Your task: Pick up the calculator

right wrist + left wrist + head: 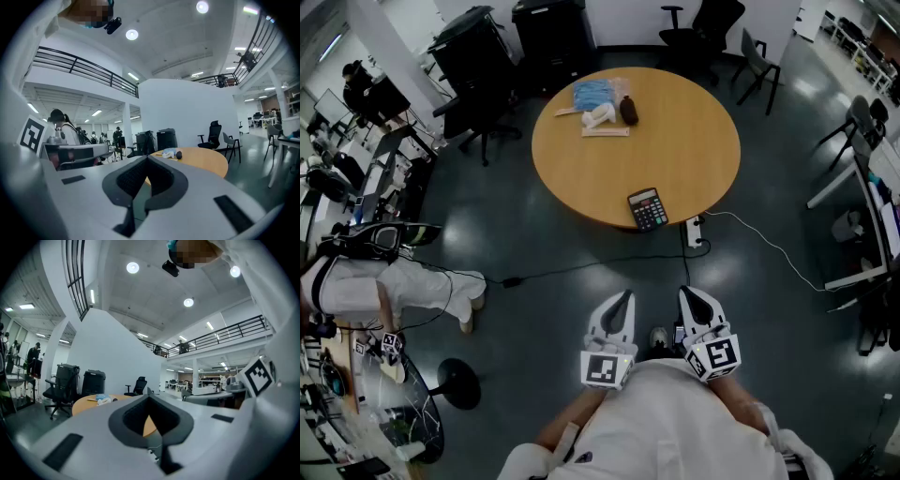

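The black calculator (648,209) lies flat on the round wooden table (675,150), close to its near edge. Both grippers are held near the person's body, well short of the table and above the floor. My left gripper (626,296) is shut with nothing in it, its tips meeting in the left gripper view (149,397). My right gripper (685,292) is likewise shut and empty (146,157). Both gripper views look level toward the table (86,401) (206,161); the calculator is hidden behind the jaws there.
A blue bundle (592,94), a white item (600,115) and a dark bottle (628,110) sit at the table's far side. A power strip (694,230) with cables lies on the floor below the near edge. Office chairs (478,112) ring the table; a person (356,281) bends at left.
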The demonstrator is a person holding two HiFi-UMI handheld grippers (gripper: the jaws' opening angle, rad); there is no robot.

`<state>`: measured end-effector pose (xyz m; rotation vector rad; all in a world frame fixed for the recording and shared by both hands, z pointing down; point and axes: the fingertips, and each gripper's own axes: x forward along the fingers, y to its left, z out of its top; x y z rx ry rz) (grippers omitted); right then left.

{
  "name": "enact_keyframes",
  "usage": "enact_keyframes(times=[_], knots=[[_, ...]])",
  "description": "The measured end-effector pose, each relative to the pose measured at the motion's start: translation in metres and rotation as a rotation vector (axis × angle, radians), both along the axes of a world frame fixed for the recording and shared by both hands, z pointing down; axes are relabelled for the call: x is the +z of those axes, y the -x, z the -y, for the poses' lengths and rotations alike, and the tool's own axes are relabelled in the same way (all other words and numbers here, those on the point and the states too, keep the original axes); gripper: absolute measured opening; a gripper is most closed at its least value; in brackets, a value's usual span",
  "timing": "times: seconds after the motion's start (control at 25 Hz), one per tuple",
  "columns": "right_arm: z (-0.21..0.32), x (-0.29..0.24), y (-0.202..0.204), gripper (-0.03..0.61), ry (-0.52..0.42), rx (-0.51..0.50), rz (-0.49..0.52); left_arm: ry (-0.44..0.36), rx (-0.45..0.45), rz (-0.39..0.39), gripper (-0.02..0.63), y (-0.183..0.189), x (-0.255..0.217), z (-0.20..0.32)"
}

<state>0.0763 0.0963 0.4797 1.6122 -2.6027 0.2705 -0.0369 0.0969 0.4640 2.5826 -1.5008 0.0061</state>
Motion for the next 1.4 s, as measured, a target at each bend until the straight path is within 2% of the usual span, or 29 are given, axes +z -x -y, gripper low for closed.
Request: enact_keyframes(times=[0.32, 0.48, 0.68, 0.84, 1.08, 1.2, 1.4], knots=[[-0.002, -0.002, -0.008, 0.014, -0.007, -0.006, 0.007, -0.006, 0.010, 0.004, 0.006, -0.010, 0.001, -0.002], [-0.003, 0.000, -0.013, 0.014, -0.006, -0.012, 0.010, -0.046, 0.019, 0.035, 0.006, -0.015, 0.010, -0.003], [0.006, 0.002, -0.026, 0.015, -0.012, -0.036, 0.045, -0.041, 0.037, 0.035, 0.006, -0.030, 0.013, 0.008], [0.019, 0.004, -0.036, 0.015, -0.023, -0.070, 0.026, -0.064, 0.029, 0.050, 0.006, -0.041, 0.011, 0.023], [0.052, 0.025, -0.050, 0.015, -0.001, -0.135, 0.013, -0.046, -0.016, 0.081, 0.006, -0.044, 0.016, 0.050], [0.073, 0.038, -0.051, 0.015, 0.024, -0.157, 0.006, -0.012, -0.043, 0.068, 0.006, -0.033, 0.023, 0.068], [0.134, 0.071, -0.048, 0.015, 0.066, -0.171, -0.056, 0.002, -0.002, 0.066, 0.006, -0.026, 0.041, 0.119]])
